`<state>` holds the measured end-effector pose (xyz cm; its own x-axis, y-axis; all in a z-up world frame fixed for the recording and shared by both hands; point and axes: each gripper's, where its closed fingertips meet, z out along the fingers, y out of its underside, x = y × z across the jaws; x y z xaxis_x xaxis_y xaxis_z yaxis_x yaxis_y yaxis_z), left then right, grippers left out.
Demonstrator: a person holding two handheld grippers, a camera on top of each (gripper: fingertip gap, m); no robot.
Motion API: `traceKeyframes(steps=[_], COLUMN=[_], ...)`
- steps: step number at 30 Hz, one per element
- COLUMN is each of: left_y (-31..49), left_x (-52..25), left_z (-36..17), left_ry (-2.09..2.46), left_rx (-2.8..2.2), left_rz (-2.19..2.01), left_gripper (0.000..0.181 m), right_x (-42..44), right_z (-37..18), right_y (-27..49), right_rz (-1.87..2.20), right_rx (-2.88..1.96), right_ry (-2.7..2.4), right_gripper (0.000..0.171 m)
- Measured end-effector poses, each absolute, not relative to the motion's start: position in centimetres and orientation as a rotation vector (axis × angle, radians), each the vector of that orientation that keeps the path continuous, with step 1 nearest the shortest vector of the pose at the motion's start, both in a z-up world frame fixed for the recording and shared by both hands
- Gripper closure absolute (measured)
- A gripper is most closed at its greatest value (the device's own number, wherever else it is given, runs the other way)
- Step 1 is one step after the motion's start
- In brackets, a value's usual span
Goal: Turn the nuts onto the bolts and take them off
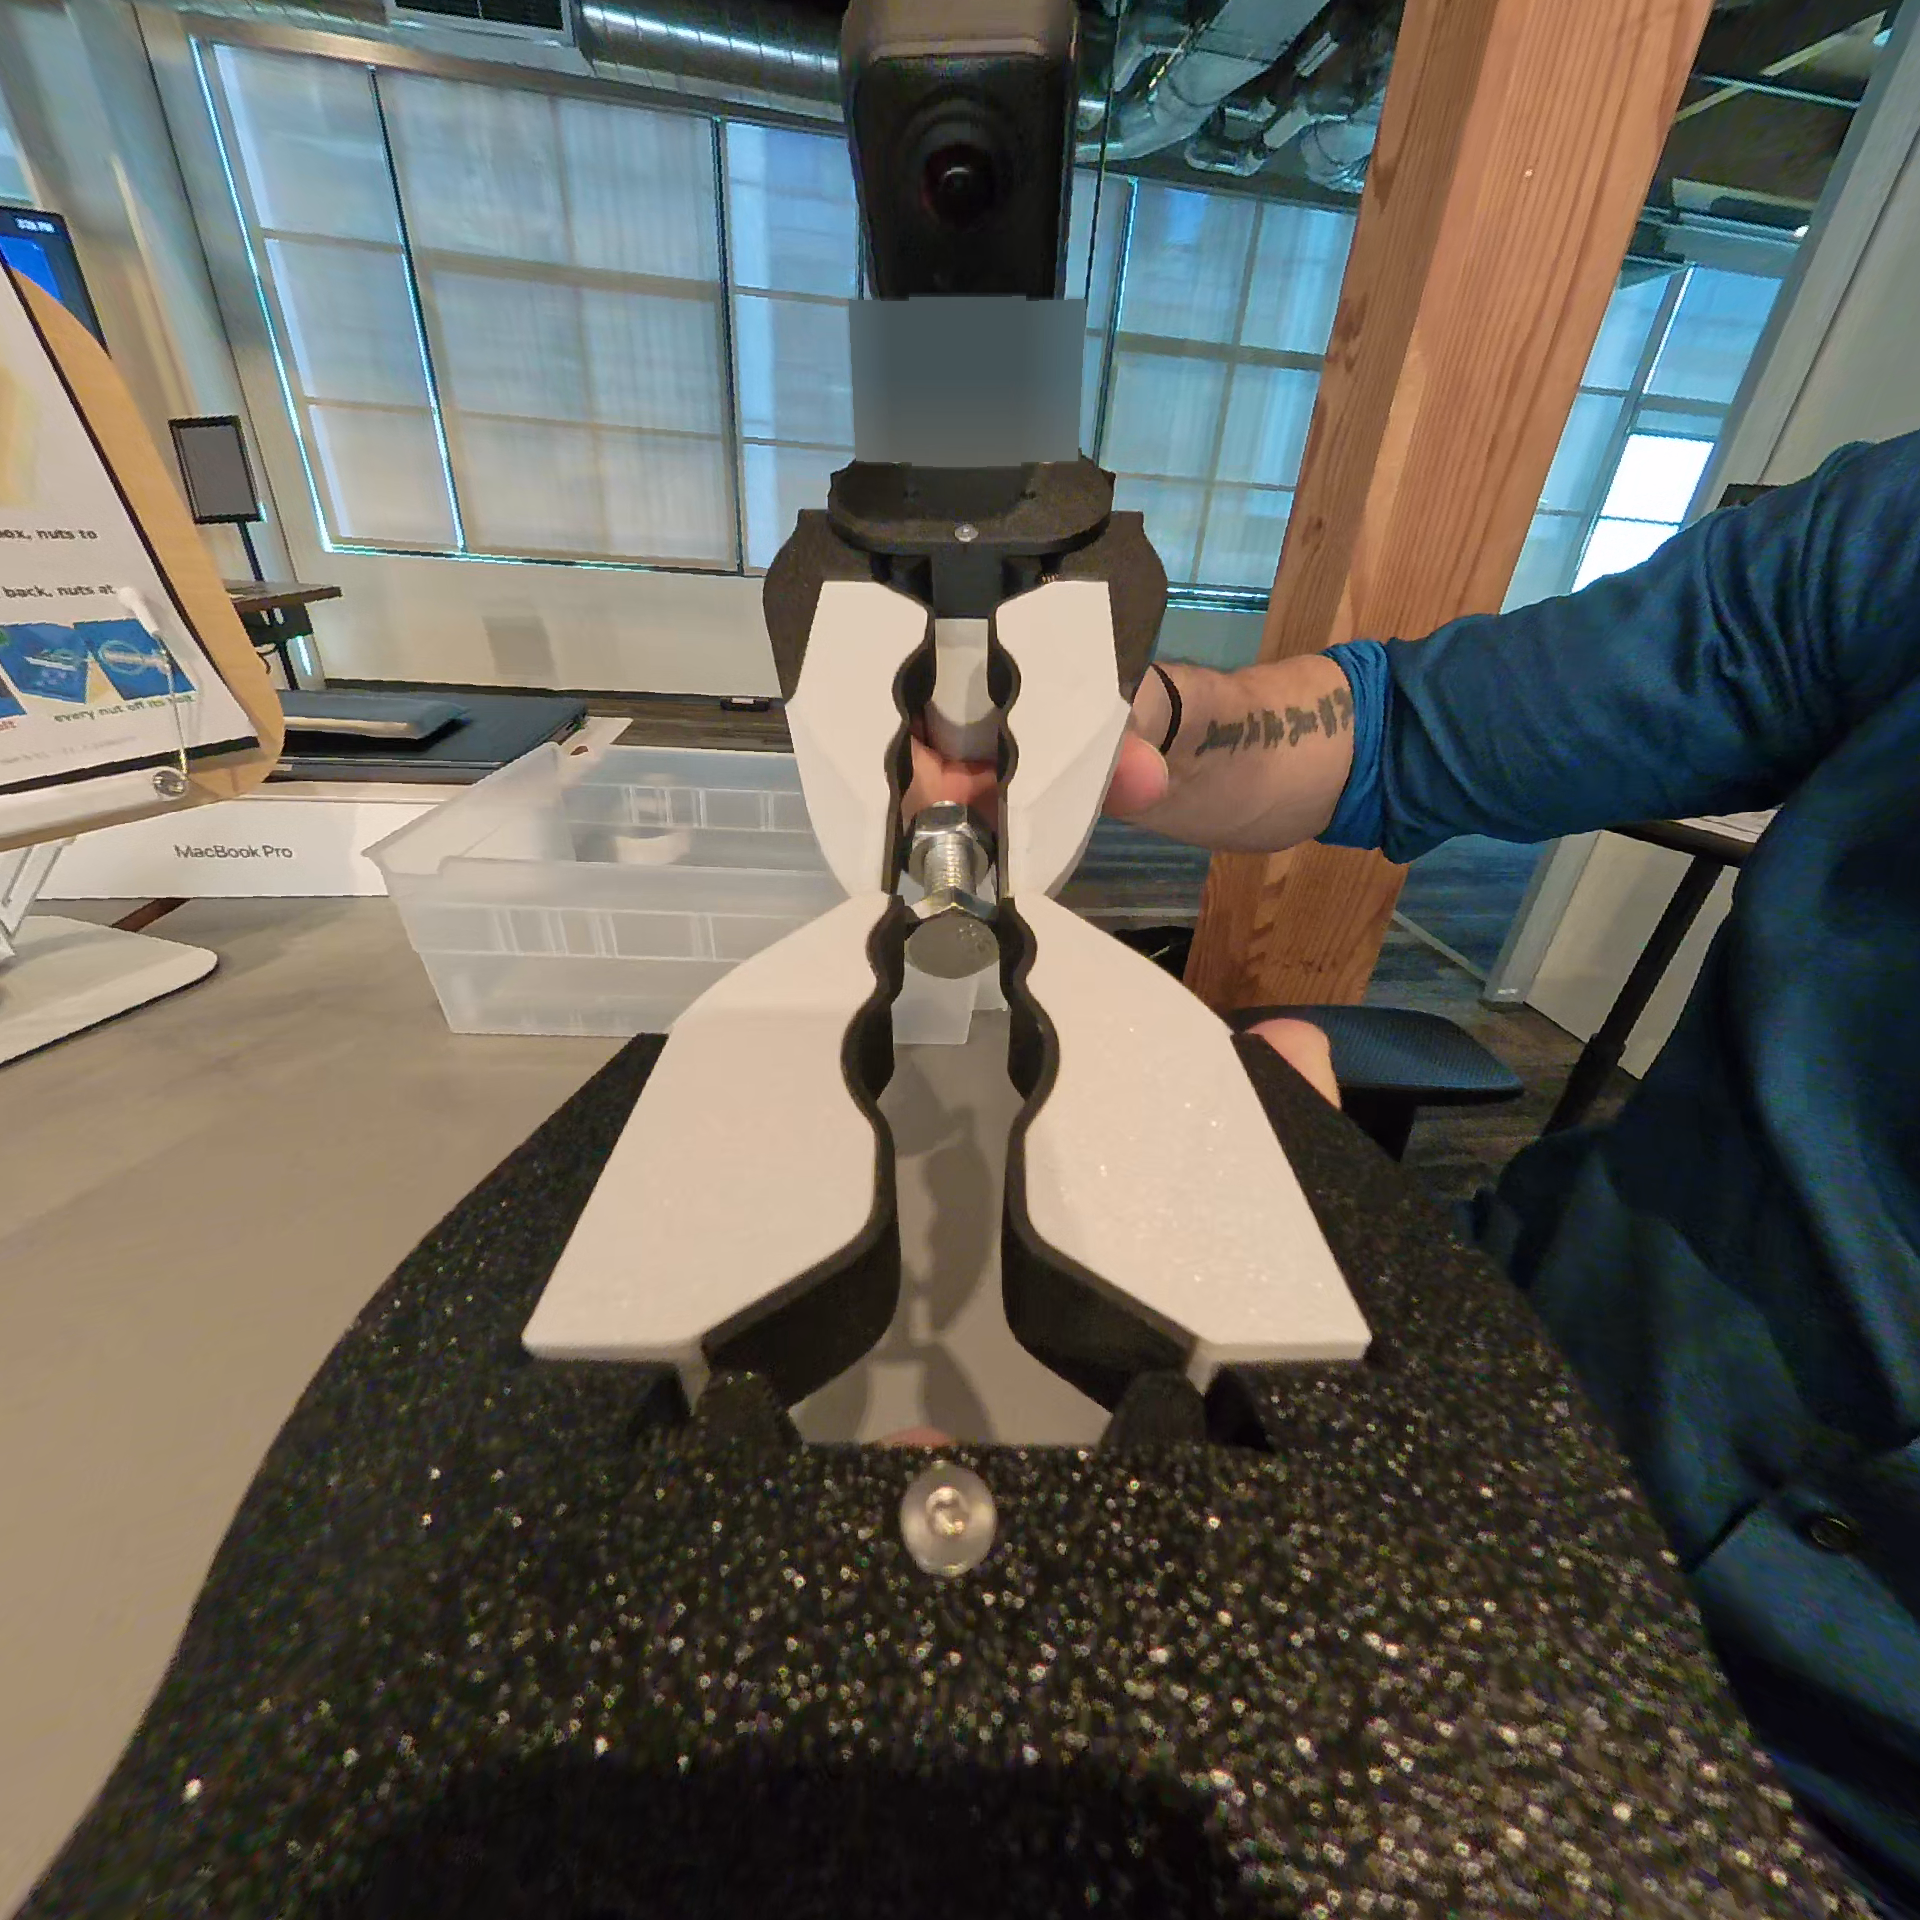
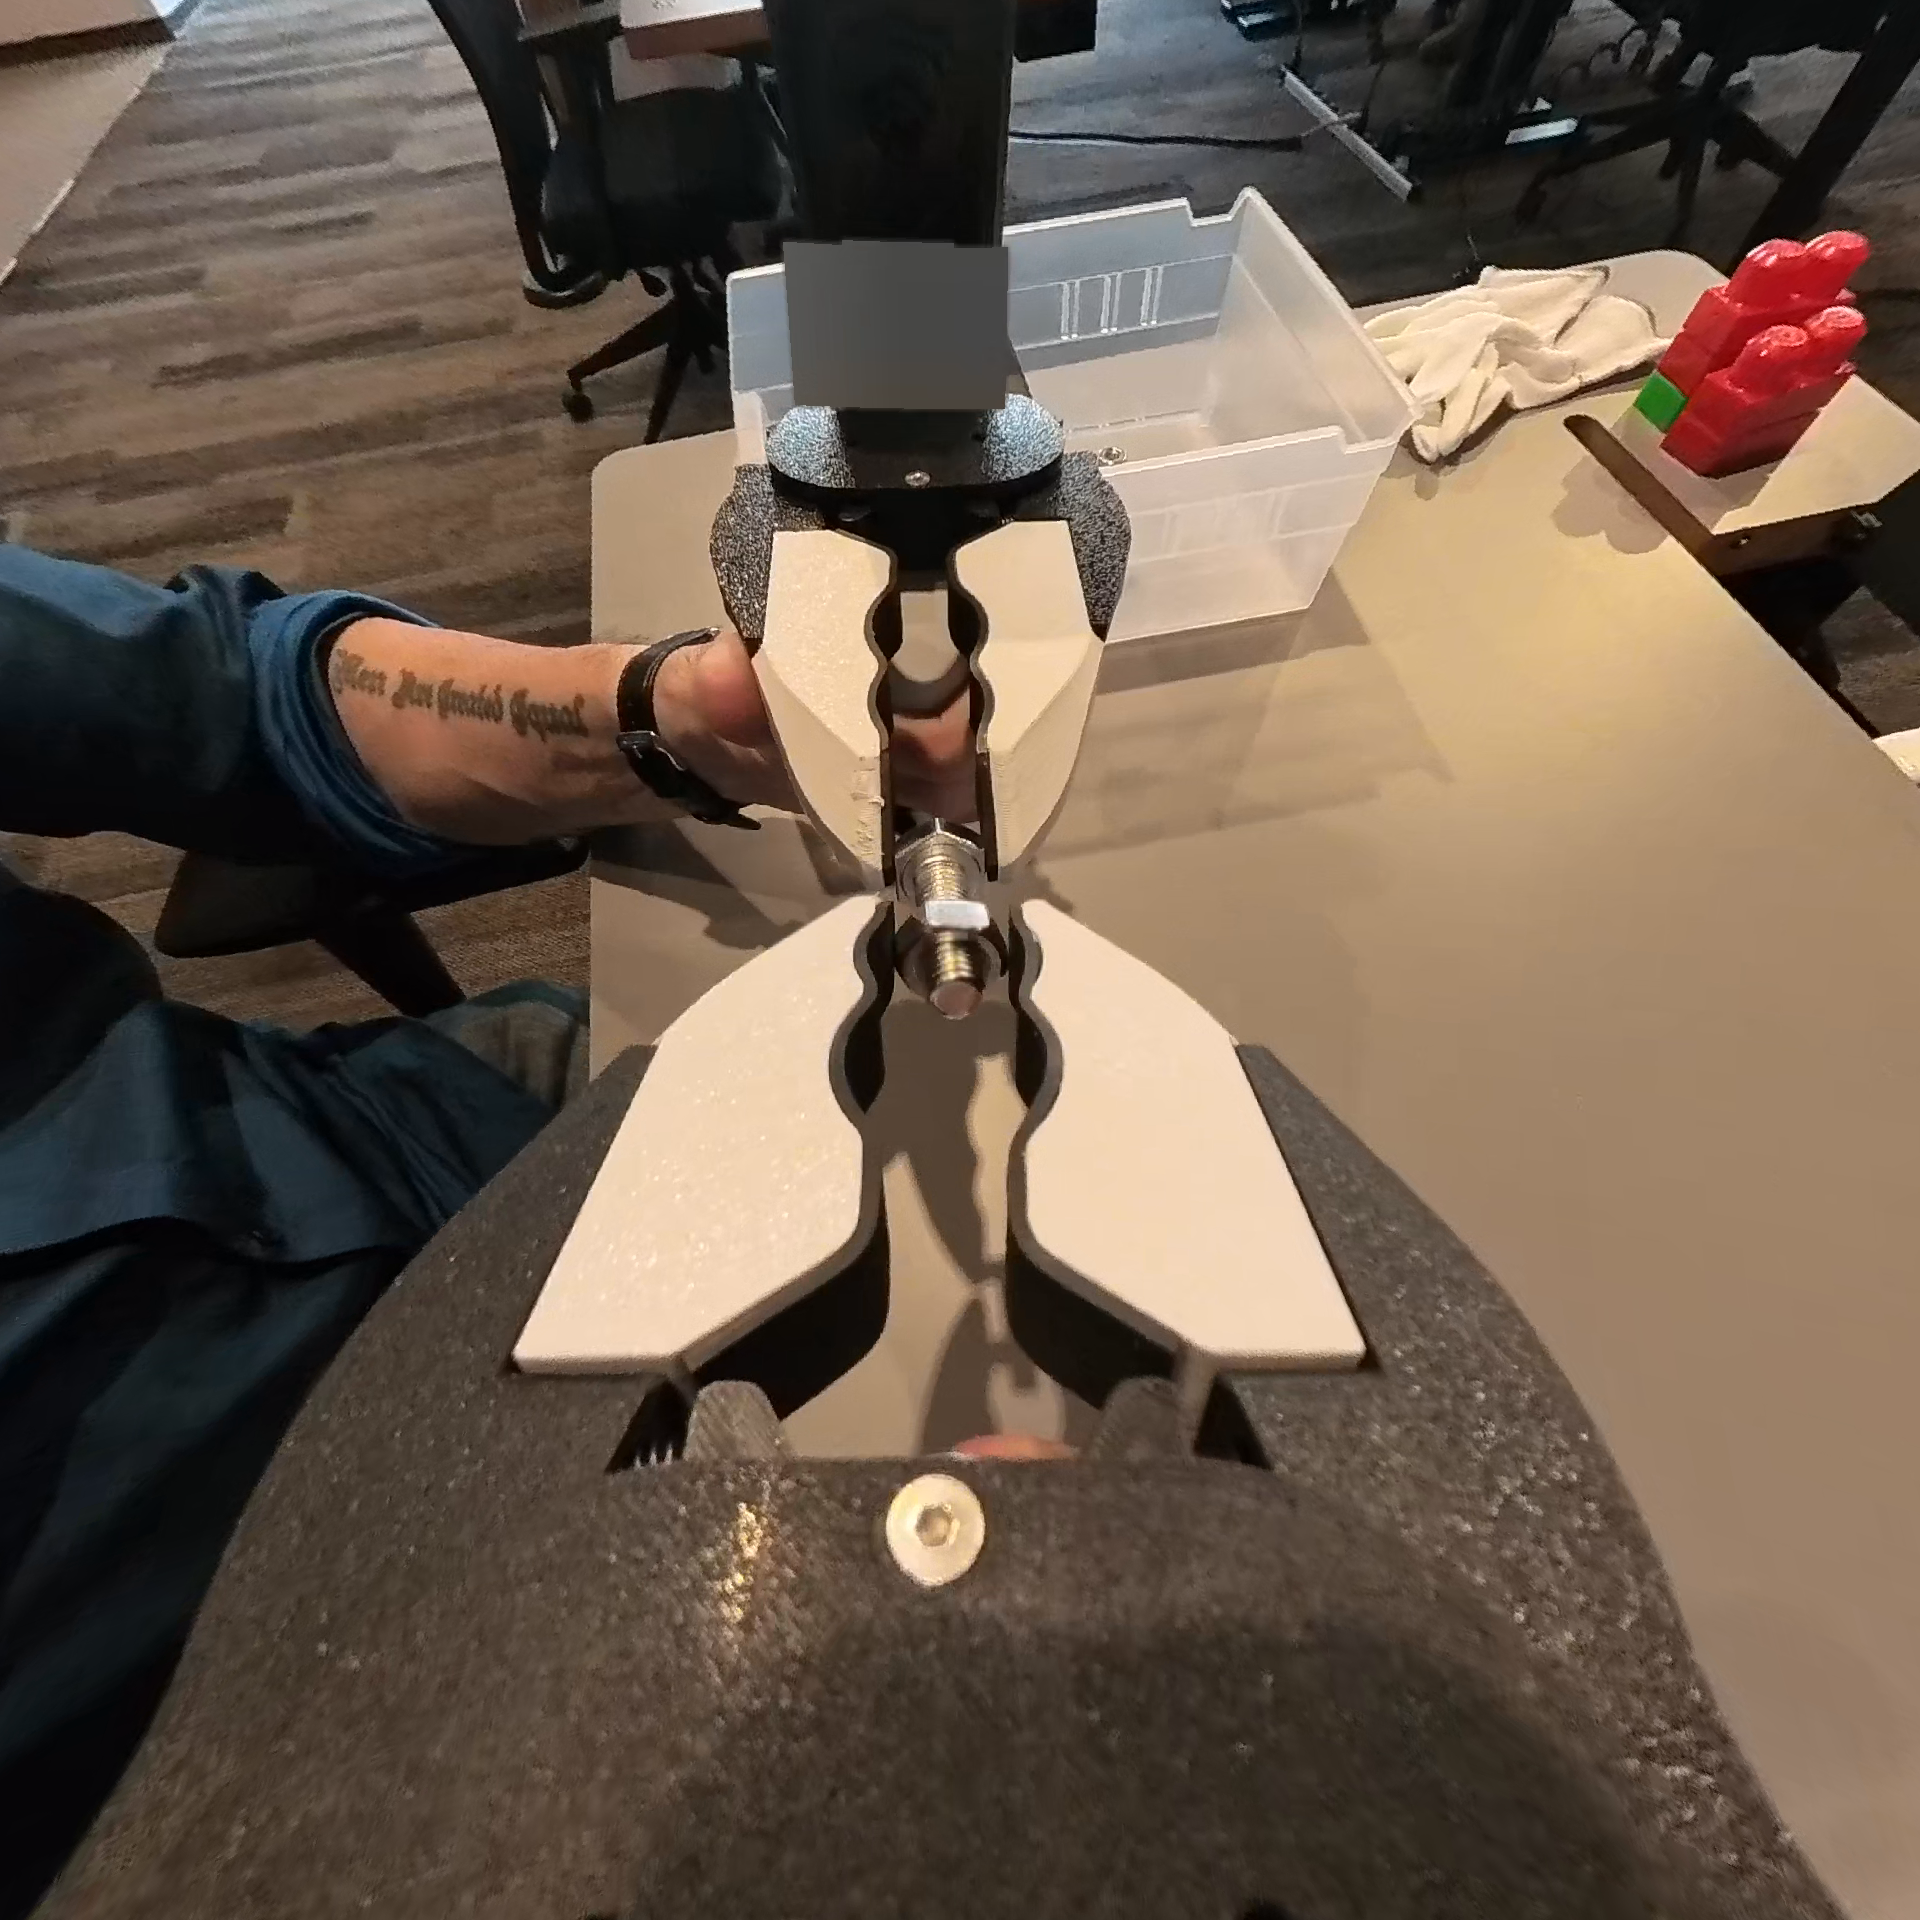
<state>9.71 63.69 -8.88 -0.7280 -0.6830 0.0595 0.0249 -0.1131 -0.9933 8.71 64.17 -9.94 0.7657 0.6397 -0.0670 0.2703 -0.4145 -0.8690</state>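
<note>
My two grippers meet tip to tip above the table, with one steel bolt between them. In the left wrist view my left gripper [image 1: 945, 925] is shut on the bolt's hex head [image 1: 943, 943]. The threaded shank [image 1: 945, 864] runs away from it to a nut [image 1: 945, 826] held in the right gripper [image 1: 948, 836]. In the right wrist view my right gripper [image 2: 948, 935] is shut on the nut [image 2: 956, 916]. The bolt's threaded end [image 2: 952, 992] pokes toward the camera. The left gripper [image 2: 935, 847] holds the bolt's far end.
A clear plastic bin [image 2: 1247, 436] stands on the beige table [image 2: 1455, 935] behind the grippers. A white cloth [image 2: 1507, 343] and red blocks [image 2: 1766, 353] lie at the far right. A wooden post [image 1: 1455, 520], a sign board [image 1: 83, 623] and a white box [image 1: 229, 852] show in the left wrist view. My left and right fingertips are right by each other.
</note>
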Motion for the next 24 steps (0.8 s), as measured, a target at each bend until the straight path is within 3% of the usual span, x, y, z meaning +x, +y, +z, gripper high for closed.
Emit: traceKeyframes(steps=[13,19,24], left_y=[64.0,64.9,66.0], left_x=[10.5,10.5,11.5], left_z=[-9.2,-8.7,-9.0], left_ry=[1.661,1.625,1.575], left_rx=[-0.751,-0.774,-0.835], left_rz=[-1.802,-1.793,-1.705], left_gripper=[0.161,0.142,0.117], right_x=[9.5,10.3,11.0], right_z=[-9.9,-9.3,-8.9], right_y=[63.8,63.4,63.1], right_rz=[0.465,0.451,0.428], right_rx=[-2.040,-2.032,-2.038], right_ry=[-0.684,-0.667,-0.653], right_gripper=[0.152,0.152,0.151])
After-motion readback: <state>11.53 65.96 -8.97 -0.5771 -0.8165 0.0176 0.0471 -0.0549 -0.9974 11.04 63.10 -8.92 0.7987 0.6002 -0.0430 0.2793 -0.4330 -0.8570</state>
